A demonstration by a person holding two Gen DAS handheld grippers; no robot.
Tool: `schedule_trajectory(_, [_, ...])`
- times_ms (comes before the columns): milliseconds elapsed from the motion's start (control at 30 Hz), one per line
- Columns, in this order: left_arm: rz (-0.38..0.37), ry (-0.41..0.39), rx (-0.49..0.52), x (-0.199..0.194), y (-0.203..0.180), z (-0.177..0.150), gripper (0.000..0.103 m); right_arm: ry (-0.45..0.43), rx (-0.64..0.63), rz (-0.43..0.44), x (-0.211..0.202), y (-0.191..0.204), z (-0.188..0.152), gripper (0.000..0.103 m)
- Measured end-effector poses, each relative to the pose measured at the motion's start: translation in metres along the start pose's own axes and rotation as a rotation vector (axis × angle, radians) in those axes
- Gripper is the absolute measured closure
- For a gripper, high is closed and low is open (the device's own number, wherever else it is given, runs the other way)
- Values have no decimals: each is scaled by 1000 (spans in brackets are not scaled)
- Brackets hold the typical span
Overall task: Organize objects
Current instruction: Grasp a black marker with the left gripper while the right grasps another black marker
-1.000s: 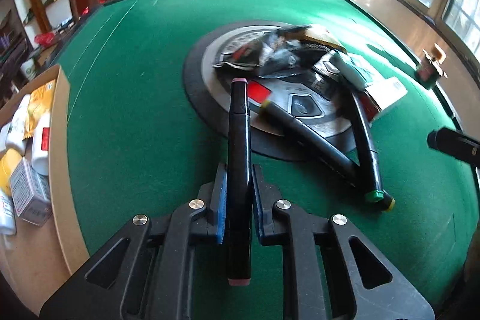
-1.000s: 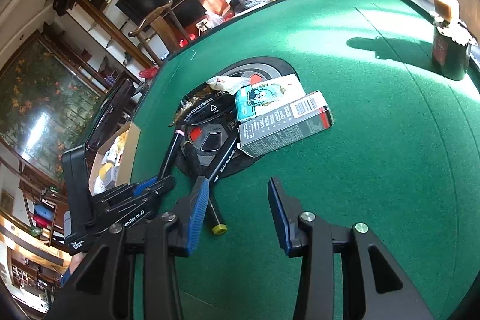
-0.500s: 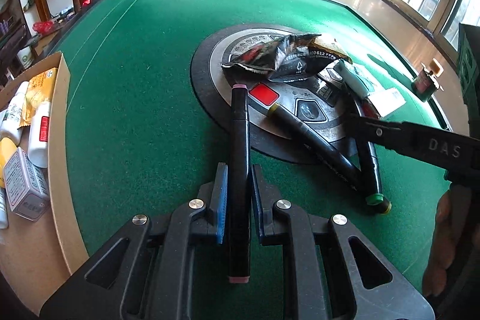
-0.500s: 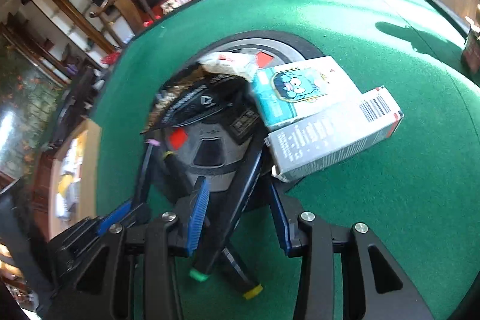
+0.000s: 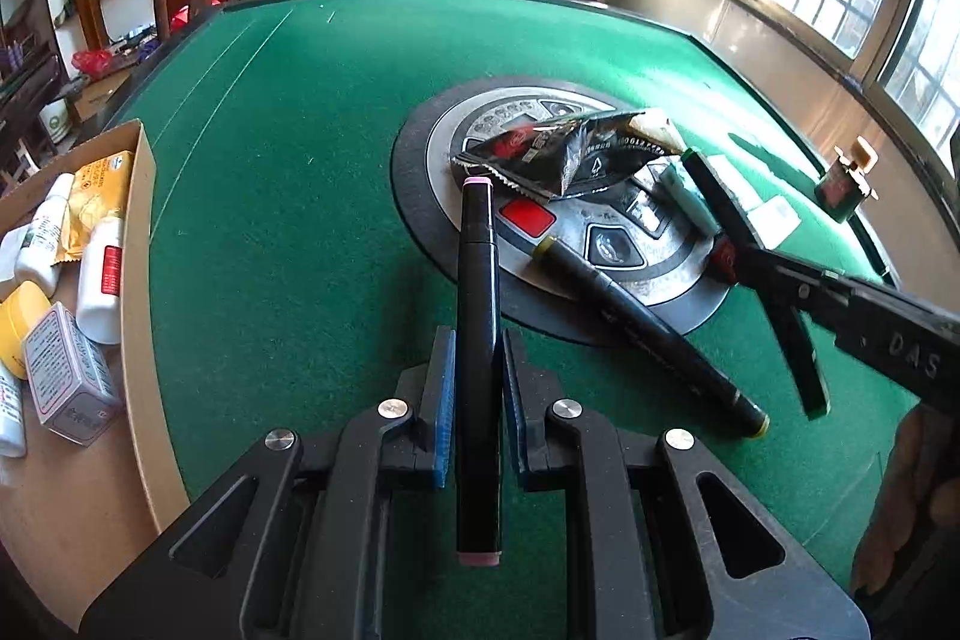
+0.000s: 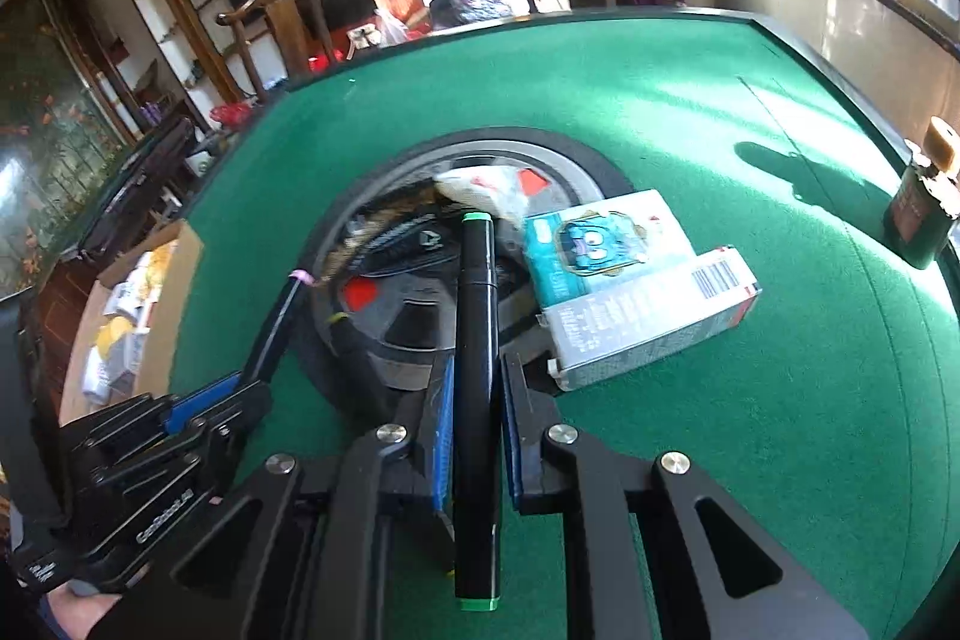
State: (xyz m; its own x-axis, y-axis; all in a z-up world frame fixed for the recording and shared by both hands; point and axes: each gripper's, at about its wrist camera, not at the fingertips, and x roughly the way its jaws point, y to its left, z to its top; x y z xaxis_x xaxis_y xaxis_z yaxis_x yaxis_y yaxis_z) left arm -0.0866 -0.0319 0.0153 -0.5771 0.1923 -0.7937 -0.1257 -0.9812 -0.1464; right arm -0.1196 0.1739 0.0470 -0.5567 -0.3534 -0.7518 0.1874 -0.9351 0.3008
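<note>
A pink-tipped marker (image 5: 477,340) is pinched across its middle by the left gripper (image 5: 474,388), and a green-tipped marker (image 6: 476,370) is pinched the same way by the right gripper (image 6: 474,400), so both pens probably stay straight and do not tip. A yellow-tipped marker (image 5: 648,328) is left half on the round middle plate (image 5: 432,160) of the green table (image 5: 288,196), near the front edge. A cardboard box (image 5: 141,244) of small bottles is kept at the left edge, likely for sorted things.

Green felt table (image 5: 300,220), black marker (image 5: 477,316) — pink ends, black marker (image 6: 476,340) — green ends, blue-padded tongs (image 5: 475,388).
</note>
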Motion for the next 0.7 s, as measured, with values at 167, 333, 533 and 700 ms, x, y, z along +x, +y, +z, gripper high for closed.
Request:
schedule_trajectory(167, [-1, -17, -1, -3, -4, 2, 89, 27, -38, 80, -1, 21, -9, 90])
schedule_trajectory(333, [11, -25, 16, -3, -9, 2, 89, 24, -67, 88, -1, 32, -12, 90])
schedule_trajectory(533, [22, -36, 12, -5, -6, 3, 89, 25, -76, 75, 4, 35, -14, 90])
schedule_trajectory(700, [34, -44, 20, -6, -9, 2, 89, 27, -91, 73, 5, 38, -15, 90])
